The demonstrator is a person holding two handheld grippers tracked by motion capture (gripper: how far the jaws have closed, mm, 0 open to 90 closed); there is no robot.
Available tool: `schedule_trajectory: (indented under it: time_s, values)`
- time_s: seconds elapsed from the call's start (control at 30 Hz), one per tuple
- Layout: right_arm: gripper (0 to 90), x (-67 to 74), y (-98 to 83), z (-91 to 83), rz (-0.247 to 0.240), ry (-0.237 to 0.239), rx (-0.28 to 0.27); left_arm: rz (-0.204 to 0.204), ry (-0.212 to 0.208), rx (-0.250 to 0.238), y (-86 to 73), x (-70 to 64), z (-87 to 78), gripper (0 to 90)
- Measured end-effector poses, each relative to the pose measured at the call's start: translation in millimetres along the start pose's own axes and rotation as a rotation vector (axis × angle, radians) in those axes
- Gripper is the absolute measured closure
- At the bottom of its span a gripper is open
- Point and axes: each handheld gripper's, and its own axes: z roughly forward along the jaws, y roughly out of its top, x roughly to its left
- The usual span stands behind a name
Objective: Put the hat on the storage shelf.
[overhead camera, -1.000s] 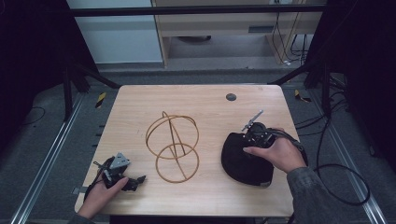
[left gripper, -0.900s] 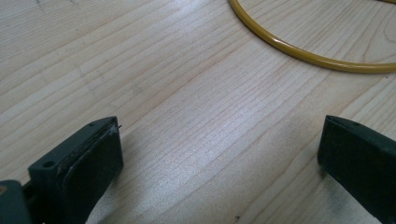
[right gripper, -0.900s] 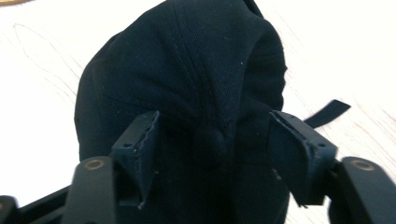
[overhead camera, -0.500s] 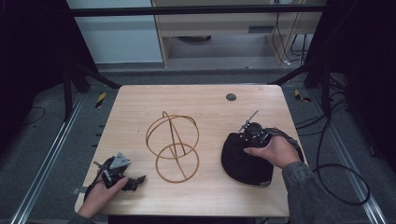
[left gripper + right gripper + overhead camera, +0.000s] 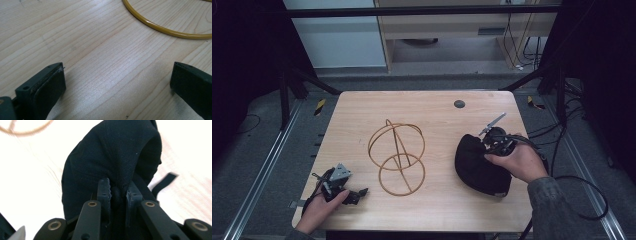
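left claw (image 5: 354,196) – jaws apart, idle low on the table (image 5: 437,120) just short of the wire stand (image 5: 396,156) | right claw (image 5: 117,192) – jaws have just been closing, now pinched on a fold of my black cap (image 5: 479,162) at the table's right | lift slowly, keep the pinch deep so the cloth can't slip

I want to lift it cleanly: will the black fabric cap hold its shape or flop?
The black fabric cap will probably flop: cloth bunches into folds where the right gripper pinches it. It likely weighs little, being thin woven fabric. Its strap may dangle.
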Motion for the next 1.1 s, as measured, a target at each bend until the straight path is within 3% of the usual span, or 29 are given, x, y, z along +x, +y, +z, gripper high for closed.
schedule_trajectory:
  time_s: [0.07,0.1,0.4,0.8,1.1]
  values:
    - [78.3,-1.9,-1.2,-13.1,0.017,-0.001,-0.057,0.002,-0.002,0.0,0.2,0.2,0.2,0.0]
    - [78.4,-2.9,-2.7,-26.8,0.041,0.007,-0.124,0.002,-0.002,0.0,0.3,0.3,0.3,0.0]
    - [78.6,-5.1,-9.1,-59.5,0.064,-0.028,-0.263,0.003,-0.002,0.0,0.1,0.1,0.1,0.0]
    - [78.6,-8.0,-14.0,-72.7,0.097,-0.051,-0.308,0.001,0.002,0.001,-0.7,-1.0,-0.8,0.0]
    - [78.6,-9.4,-19.4,-79.9,0.13,-0.062,-0.387,0.002,-0.001,0.001,-0.5,-0.9,-0.6,0.0]
